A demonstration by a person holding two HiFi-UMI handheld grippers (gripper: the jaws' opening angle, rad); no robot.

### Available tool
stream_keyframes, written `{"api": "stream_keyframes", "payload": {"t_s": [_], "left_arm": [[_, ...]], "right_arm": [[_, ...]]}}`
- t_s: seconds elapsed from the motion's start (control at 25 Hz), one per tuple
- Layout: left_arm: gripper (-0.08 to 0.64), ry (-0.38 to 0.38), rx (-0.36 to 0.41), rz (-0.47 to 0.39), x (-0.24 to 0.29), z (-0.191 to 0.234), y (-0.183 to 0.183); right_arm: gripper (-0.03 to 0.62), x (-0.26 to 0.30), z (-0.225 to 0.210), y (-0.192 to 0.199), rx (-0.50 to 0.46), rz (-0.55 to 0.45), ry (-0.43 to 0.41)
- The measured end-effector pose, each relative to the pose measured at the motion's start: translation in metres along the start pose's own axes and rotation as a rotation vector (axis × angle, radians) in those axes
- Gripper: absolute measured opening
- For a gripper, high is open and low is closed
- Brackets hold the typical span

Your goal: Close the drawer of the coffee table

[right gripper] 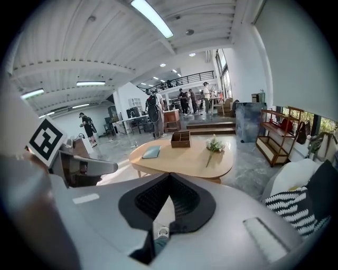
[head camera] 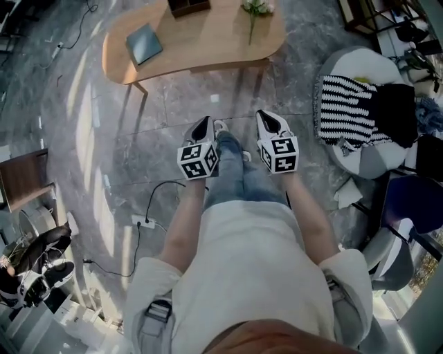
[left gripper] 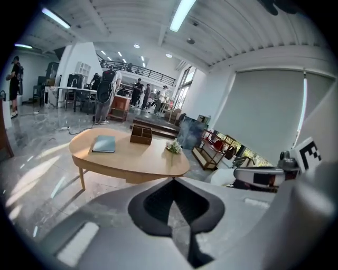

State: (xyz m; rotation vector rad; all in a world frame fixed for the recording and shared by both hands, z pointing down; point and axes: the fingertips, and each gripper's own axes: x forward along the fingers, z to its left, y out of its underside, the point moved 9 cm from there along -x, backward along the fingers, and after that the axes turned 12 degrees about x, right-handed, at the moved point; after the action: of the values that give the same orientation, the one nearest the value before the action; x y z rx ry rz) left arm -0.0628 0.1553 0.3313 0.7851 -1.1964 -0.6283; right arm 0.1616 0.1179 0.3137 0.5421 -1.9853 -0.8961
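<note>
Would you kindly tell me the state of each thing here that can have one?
Left hand-held gripper: shut, empty.
Right hand-held gripper: shut, empty.
Drawer: looks pushed in.
Book: closed, flat on the table.
Flower: lying on the table.

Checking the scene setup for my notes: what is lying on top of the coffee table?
On the coffee table: a teal book, a wooden compartment box and a flower sprig. What the box holds cannot be made out.

White tee (head camera: 256, 256), blue jeans (head camera: 239, 181), grey left gripper (head camera: 203, 123), right gripper (head camera: 266, 116) (black-white marker cubes (head camera: 199, 160))
</note>
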Motion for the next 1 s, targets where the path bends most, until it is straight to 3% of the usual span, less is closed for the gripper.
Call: {"api": "stream_keyframes", "payload": {"t_s": [0.32,0.56,1.0], "left_arm": [[0.002,0.038,0.020,-0.011,-0.045,-0.028,-0.031],[0.002,0.077,0.036,-0.072,-0.062,-0.045,-0.061],[0.002,0.120,0.051,-0.110,-0.084,-0.058,-0.072]], "right_arm": [[0.000,-0.052,0.024,-0.029,-0.027,-0.050,-0.038],[0.000,-0.073,0.035,-0.045,-0.036,-0.087,-0.070],[0.000,-0.093,0.052,-0.058,-0.027,-0.147,-0.127]]}}
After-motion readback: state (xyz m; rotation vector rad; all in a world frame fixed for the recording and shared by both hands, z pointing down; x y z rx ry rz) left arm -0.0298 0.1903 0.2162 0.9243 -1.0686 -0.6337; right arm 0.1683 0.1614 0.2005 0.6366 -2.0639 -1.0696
